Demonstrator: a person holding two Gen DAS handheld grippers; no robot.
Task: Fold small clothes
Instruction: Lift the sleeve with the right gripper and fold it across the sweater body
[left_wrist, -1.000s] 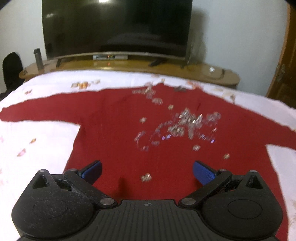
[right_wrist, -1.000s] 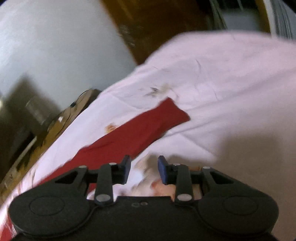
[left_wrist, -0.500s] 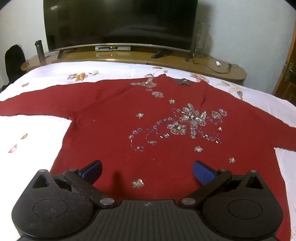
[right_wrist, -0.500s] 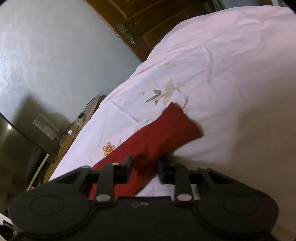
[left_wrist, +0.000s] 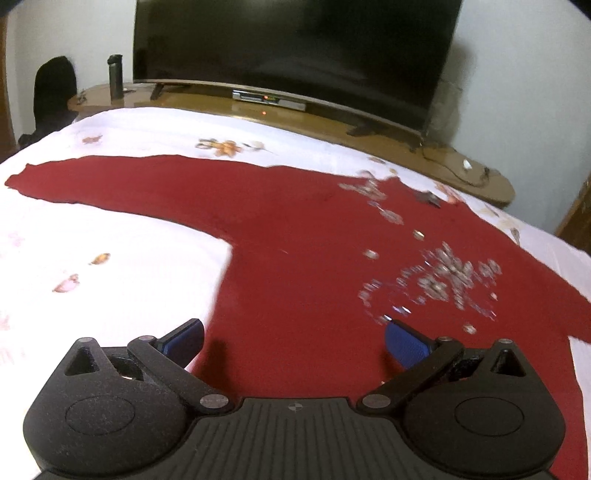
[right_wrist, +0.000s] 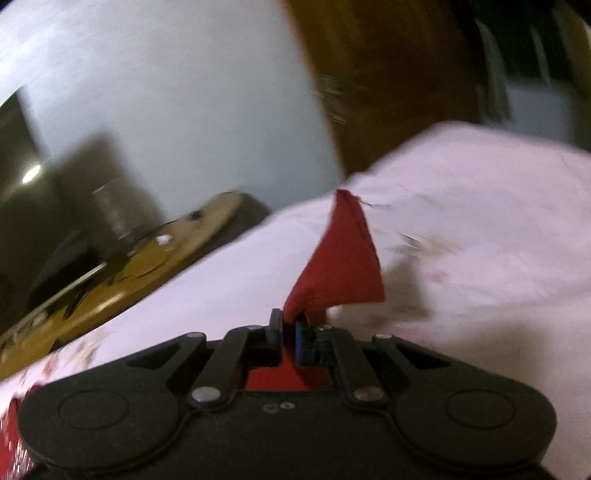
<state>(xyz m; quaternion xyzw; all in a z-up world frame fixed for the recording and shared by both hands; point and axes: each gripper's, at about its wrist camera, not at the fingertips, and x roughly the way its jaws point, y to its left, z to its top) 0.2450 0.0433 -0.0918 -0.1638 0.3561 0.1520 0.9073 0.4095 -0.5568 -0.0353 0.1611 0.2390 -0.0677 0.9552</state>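
Note:
A dark red long-sleeved top (left_wrist: 295, 258) with silver bead embroidery (left_wrist: 443, 280) lies flat on a white floral bedsheet (left_wrist: 92, 240), its left sleeve (left_wrist: 92, 181) stretched out to the left. My left gripper (left_wrist: 293, 341) is open and empty above the top's lower left body. In the right wrist view my right gripper (right_wrist: 290, 328) is shut on the end of the red right sleeve (right_wrist: 341, 266), which stands lifted off the sheet (right_wrist: 480, 221).
A large dark TV (left_wrist: 295, 48) stands on a wooden bench (left_wrist: 332, 122) beyond the bed's far edge. A dark bottle (left_wrist: 115, 75) and a black object (left_wrist: 53, 96) are at the far left. A wooden door (right_wrist: 388, 74) is on the right.
My right gripper has closed on the sleeve end and lifted it off the sheet. My left gripper has shifted left, towards the top's left side, still open.

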